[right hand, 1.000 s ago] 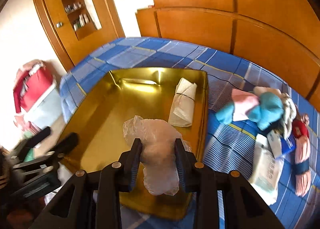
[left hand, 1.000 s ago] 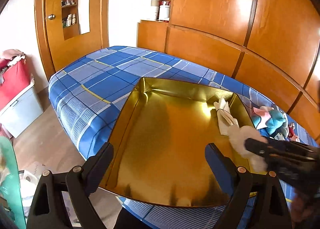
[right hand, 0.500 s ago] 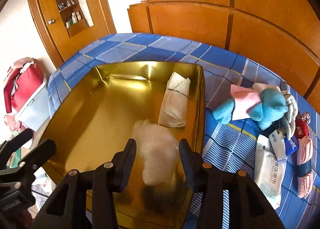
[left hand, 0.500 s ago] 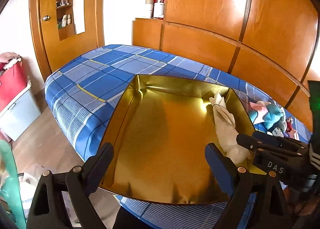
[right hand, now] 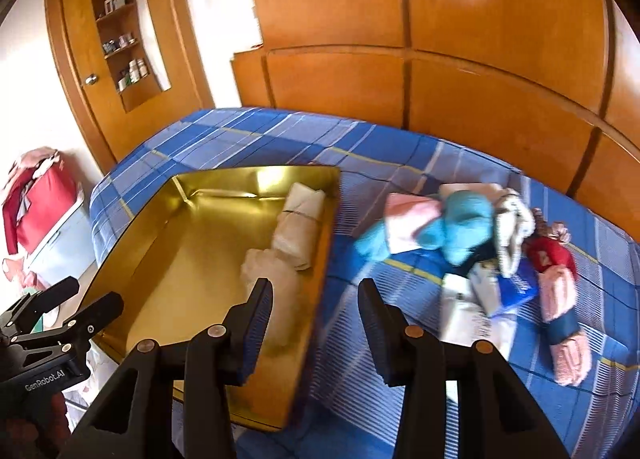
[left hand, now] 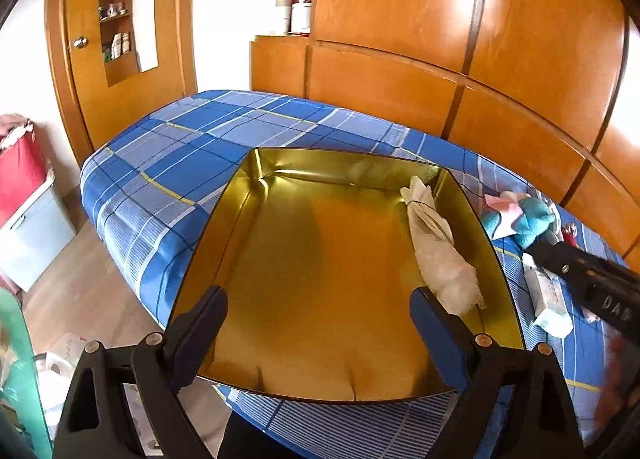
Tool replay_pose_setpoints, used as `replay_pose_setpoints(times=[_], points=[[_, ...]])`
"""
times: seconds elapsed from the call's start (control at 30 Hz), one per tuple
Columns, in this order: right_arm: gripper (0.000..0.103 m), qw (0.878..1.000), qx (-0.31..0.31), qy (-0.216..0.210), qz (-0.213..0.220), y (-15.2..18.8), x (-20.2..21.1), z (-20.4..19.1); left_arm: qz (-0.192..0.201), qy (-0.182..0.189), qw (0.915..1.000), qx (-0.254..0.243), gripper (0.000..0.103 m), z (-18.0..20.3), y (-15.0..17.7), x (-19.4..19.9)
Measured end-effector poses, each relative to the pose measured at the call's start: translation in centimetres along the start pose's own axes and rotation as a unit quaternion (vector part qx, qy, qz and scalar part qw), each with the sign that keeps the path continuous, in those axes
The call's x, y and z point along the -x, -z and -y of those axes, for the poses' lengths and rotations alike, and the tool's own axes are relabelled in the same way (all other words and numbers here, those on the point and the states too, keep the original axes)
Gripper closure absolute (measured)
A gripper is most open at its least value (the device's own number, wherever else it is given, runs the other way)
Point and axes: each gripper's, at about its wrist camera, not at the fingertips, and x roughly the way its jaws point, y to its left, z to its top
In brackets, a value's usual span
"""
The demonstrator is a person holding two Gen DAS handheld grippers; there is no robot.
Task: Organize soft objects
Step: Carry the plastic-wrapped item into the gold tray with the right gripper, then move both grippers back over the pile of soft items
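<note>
Gold tray [left hand: 320,299] fills the left wrist view, sitting on the blue plaid bed [left hand: 180,147]. Two pale bundles lie along its right wall: a tied cloth roll [left hand: 424,203] at the far end and a crinkly plastic-wrapped bundle [left hand: 448,271] nearer, the two touching end to end. The left tool [left hand: 316,323] hangs over the tray's near edge, jaws spread wide and empty. The right tool's body shows at the right edge, over the loose items on the bed.

From the right wrist view, the right tool [right hand: 316,319] has its jaws parted with nothing between them; it hangs above the tray's right wall and the strip of bed beside it. Off the tray, on the bed, waits the pile still to sort: a teal and pink soft toy [right hand: 440,231], a white tissue pack [right hand: 468,311], a pink sock roll [right hand: 564,319] and a small red piece, all bunched together and partly overlapping.

To do the next pick well, I would go for an item at the pile's edge, likely the tissue pack, open the jaws wider than it before lowering, pinch its middle so it does not sag, and lay it beside the bundles rather than on top.
</note>
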Motion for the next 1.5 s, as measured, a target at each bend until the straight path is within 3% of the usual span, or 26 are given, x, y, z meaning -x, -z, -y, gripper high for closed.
replay_pose_setpoints(times=[0.27,0.43,0.6,0.73,0.87,1.07,1.1,1.23,1.4,1.47,1.5], points=[[0.059,0.999,-0.018,0.039,0.014,0.4,2.3,5.0,-0.006,0.035,0.9992,-0.017,0.010,2.2,-0.9,0.5],[0.059,0.995,-0.037,0.086,0.017,0.6,4.0,9.8,0.006,0.083,0.9952,-0.053,0.020,5.3,-1.8,1.4],[0.059,0.989,-0.061,0.134,0.016,1.3,5.5,15.0,-0.010,0.146,0.9807,-0.130,0.020,11.3,-2.2,1.7],[0.059,0.984,-0.081,0.157,0.015,2.3,5.8,18.4,-0.033,0.173,0.9693,-0.172,0.018,16.3,-1.9,0.7],[0.059,0.979,-0.132,0.155,0.017,3.9,5.6,21.7,-0.070,0.176,0.9598,-0.207,0.011,21.2,-0.8,-1.9],[0.058,0.973,-0.196,0.121,0.024,4.2,6.1,24.1,-0.132,0.171,0.9527,-0.214,0.004,25.8,0.7,-7.1],[0.058,0.971,-0.207,0.114,0.025,4.3,6.1,24.5,-0.138,0.168,0.9519,-0.216,0.000,26.3,0.8,-7.9],[0.058,0.969,-0.225,0.099,0.024,4.3,6.3,24.9,-0.162,0.150,0.9515,-0.214,0.000,27.6,1.1,-10.7],[0.058,0.970,-0.220,0.099,0.025,4.0,6.2,24.7,-0.160,0.142,0.9519,-0.219,0.000,28.8,1.2,-11.8],[0.058,0.971,-0.217,0.100,0.023,3.9,6.0,24.6,-0.155,0.141,0.9530,-0.219,0.009,29.0,1.3,-12.2],[0.058,0.971,-0.216,0.101,0.022,3.9,5.9,24.6,-0.159,0.152,0.9519,-0.213,0.023,29.0,1.3,-12.3]])
